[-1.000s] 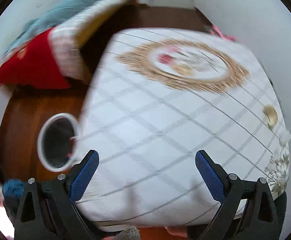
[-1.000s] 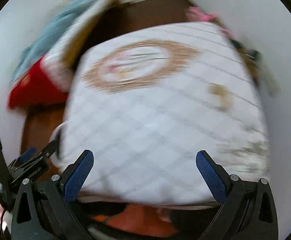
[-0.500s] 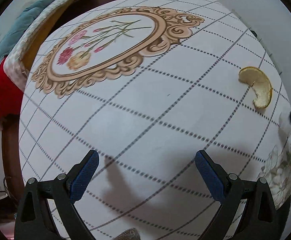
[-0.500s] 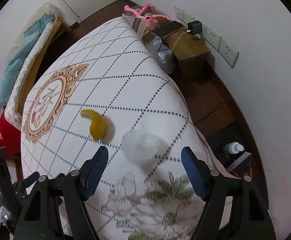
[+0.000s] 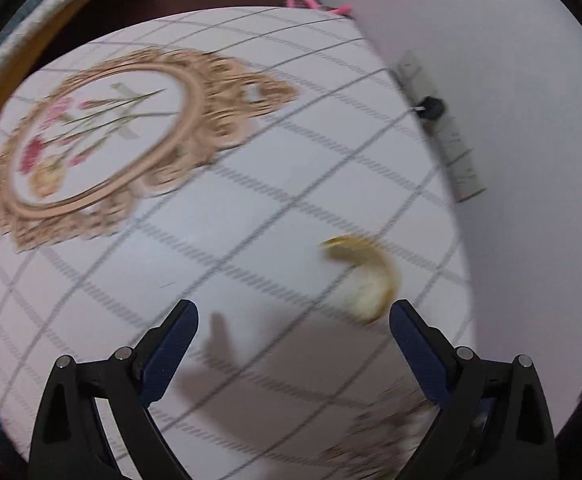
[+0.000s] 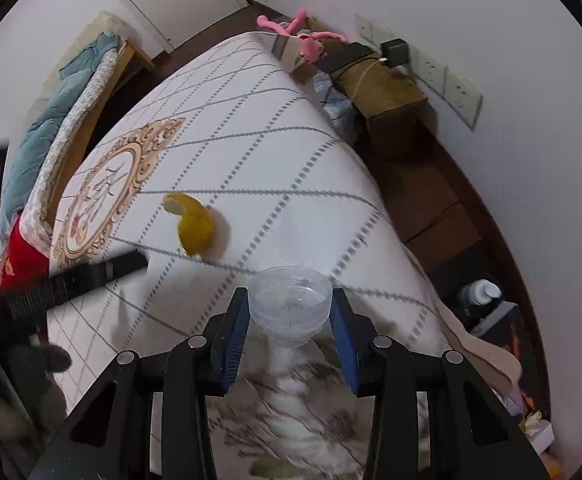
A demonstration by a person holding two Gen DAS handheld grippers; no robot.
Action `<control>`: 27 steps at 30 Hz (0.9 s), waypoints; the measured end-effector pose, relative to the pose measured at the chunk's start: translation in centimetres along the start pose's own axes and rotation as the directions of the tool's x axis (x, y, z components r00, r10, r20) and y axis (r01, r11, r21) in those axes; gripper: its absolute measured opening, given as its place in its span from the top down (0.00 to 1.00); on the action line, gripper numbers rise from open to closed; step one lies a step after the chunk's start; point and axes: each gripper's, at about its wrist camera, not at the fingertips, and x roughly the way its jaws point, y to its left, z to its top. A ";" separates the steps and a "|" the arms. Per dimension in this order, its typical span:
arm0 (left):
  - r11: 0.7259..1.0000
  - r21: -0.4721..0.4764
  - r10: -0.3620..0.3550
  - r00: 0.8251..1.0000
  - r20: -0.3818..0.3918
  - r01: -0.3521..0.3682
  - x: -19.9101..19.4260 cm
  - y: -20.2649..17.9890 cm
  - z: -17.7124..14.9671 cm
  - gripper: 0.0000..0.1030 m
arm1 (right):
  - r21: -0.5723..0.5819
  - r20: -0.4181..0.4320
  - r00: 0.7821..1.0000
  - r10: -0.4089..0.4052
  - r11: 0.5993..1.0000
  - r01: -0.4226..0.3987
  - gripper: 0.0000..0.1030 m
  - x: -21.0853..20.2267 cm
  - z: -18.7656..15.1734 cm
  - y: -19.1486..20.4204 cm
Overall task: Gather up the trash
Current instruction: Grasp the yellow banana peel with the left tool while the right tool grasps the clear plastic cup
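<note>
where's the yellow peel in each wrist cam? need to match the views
Left wrist: yellow peel lower right, on the tablecloth just above the left gripper's right finger.
Right wrist: peel left of centre, up-left of the clear cup between the right gripper's fingers.
Shared landmark: gold floral medallion.
</note>
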 end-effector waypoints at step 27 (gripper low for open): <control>0.984 -0.036 0.176 0.958 0.227 -0.172 -16.0 13.1 -8.0 0.94 | -0.191 0.048 0.996 0.073 0.980 -0.063 0.59 -6.8 -2.6 10.3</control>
